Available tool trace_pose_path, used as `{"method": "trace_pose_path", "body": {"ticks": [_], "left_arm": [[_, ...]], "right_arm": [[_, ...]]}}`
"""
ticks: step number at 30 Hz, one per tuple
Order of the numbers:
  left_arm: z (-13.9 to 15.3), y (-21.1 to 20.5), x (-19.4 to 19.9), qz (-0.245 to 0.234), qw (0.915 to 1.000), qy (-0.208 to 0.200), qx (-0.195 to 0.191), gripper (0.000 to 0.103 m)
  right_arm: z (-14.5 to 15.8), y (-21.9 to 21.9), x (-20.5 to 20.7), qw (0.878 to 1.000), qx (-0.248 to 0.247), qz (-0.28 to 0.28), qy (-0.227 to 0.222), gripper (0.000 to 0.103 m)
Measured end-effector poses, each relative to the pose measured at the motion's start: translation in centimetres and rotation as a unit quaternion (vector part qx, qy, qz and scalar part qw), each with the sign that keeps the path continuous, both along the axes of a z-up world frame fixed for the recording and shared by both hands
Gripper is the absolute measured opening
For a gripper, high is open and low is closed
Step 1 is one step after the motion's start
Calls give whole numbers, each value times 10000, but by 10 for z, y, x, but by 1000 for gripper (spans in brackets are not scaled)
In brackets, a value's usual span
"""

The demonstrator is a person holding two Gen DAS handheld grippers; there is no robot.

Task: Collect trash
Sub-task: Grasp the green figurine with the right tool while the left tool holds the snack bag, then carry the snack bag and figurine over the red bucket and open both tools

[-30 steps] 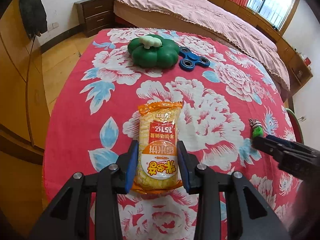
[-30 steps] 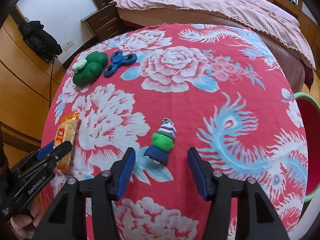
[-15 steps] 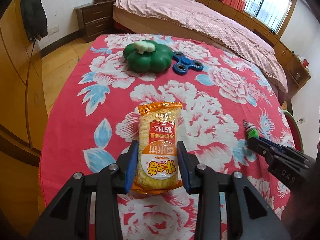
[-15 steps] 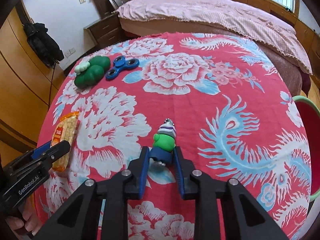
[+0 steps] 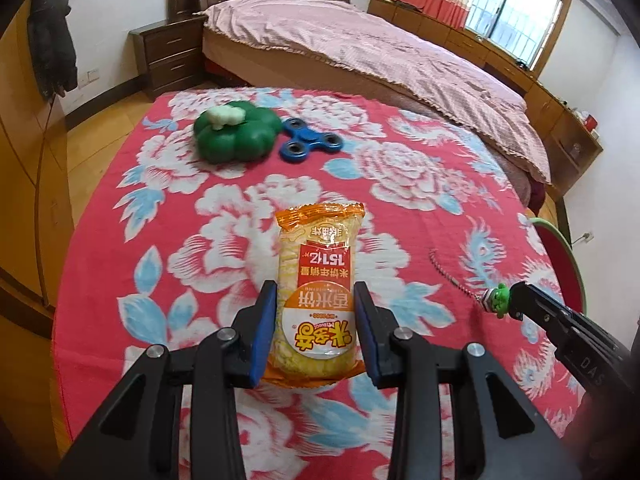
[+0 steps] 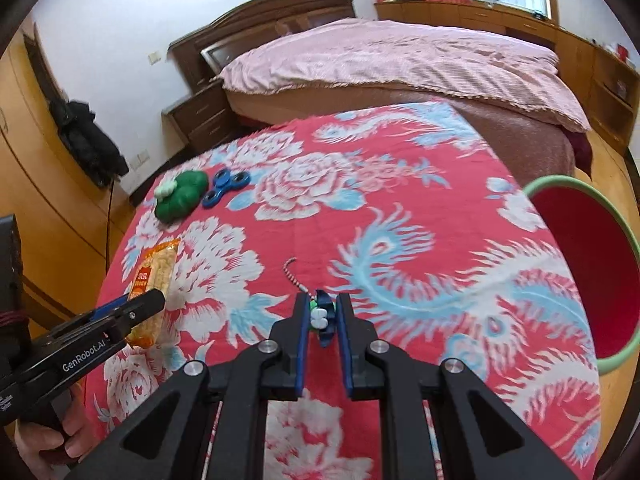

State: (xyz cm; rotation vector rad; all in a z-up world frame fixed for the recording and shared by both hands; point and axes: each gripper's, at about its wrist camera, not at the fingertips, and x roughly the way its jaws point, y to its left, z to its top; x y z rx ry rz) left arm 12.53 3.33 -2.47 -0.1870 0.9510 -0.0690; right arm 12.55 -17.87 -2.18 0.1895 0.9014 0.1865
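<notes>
My left gripper (image 5: 316, 320) is shut on an orange and yellow snack packet (image 5: 316, 292) and holds it above the red floral tablecloth (image 5: 224, 208). The packet also shows in the right wrist view (image 6: 154, 280). My right gripper (image 6: 322, 322) is shut on a small green and blue figure keychain (image 6: 320, 318), lifted off the cloth, its bead chain (image 6: 294, 274) hanging to the table. In the left wrist view the figure (image 5: 496, 300) is at the right gripper's tip.
A green pumpkin-shaped toy (image 5: 234, 136) and a blue fidget spinner (image 5: 310, 146) lie at the table's far side. A red bin with a green rim (image 6: 584, 256) stands beside the table on the right. A bed (image 5: 360, 52) is behind.
My right gripper closed on the keychain figure and lifted it, the chain trailing. My left gripper has risen with the snack packet still in it.
</notes>
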Motion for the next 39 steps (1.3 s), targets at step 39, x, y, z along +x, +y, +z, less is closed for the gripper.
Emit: {"method": "trace_pose_path", "body": {"ticks": [39], "left_arm": [[17, -207, 16, -1993, 9795, -280, -9, 39]], "right_arm": [[18, -221, -55, 9736, 423, -2143, -660, 15]]}}
